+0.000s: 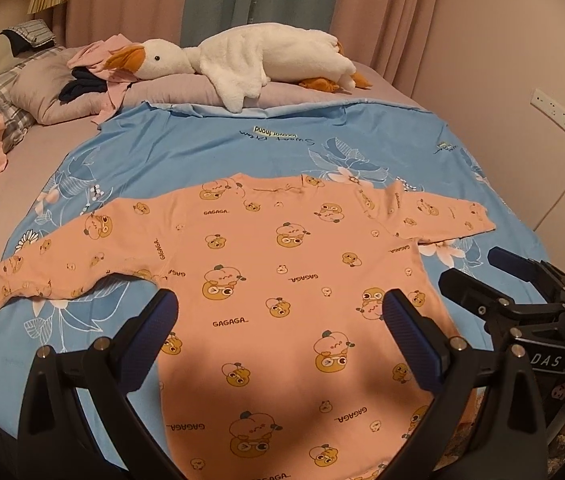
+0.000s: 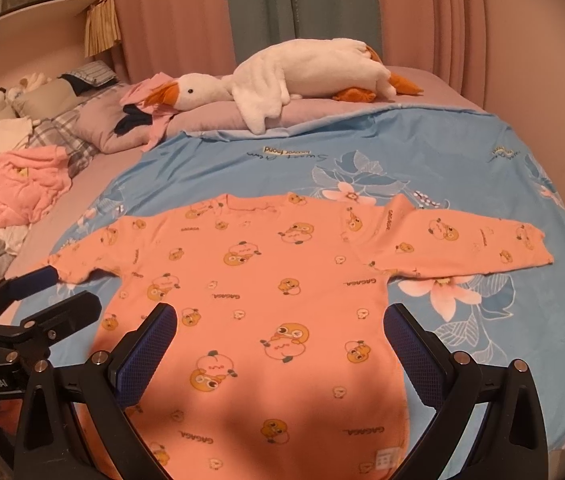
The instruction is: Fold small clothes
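Two hand-held grippers, the left hand-held gripper (image 1: pixel 280 322) and the right hand-held gripper (image 2: pixel 280 336), hang wide open, holding nothing. The orange duck-print shirt (image 1: pixel 282 280) lies flat on the blue bedsheet (image 1: pixel 242 148) just ahead. Folding hasn't started; I think grabbing a sleeve comes next

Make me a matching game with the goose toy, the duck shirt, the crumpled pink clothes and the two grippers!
Things:
1. plush goose
2. orange long-sleeved shirt
3. pink crumpled clothes
4. left gripper and right gripper

States:
A. spread flat on the blue sheet, sleeves out
B. open, holding nothing
C. lying on the purple pillow
D. heaped at the bed's left side

Pairs: 1-C, 2-A, 3-D, 4-B
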`<state>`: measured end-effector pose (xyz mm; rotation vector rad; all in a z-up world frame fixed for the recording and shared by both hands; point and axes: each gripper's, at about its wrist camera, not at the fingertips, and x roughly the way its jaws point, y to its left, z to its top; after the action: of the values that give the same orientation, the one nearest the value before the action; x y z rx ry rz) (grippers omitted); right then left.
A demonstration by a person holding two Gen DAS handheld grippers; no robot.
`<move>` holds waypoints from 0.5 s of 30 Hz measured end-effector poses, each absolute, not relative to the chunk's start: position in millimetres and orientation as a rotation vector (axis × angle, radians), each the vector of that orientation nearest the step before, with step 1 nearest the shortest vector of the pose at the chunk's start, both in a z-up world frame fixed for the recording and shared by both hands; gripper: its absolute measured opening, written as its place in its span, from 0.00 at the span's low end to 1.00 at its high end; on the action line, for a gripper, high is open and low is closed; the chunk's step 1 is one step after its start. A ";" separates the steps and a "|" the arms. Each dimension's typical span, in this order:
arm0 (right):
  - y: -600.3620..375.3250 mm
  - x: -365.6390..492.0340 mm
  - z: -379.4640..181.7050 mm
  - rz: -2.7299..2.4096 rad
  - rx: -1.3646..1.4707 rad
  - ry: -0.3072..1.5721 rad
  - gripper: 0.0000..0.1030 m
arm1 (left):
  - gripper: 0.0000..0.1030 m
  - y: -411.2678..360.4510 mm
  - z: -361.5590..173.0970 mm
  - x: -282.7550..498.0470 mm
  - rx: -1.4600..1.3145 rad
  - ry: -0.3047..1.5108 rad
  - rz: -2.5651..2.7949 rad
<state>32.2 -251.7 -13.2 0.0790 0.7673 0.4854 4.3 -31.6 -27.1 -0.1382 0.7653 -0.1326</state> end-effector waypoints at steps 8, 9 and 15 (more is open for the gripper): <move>-252.6 34.2 -17.0 0.494 0.080 0.766 1.00 | 0.98 -33.5 -29.2 1.4 -0.104 0.759 -0.133; -252.2 33.7 -16.9 0.493 0.081 0.767 1.00 | 0.98 -34.2 -29.2 1.2 -0.099 0.758 -0.134; -254.6 33.9 -21.3 0.491 0.095 0.769 1.00 | 0.98 -36.2 -30.1 0.4 -0.092 0.770 -0.143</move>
<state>33.9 -254.6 -21.3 0.0947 0.7692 0.4913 0.4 -36.2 -30.1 -0.0922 0.7697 -0.1429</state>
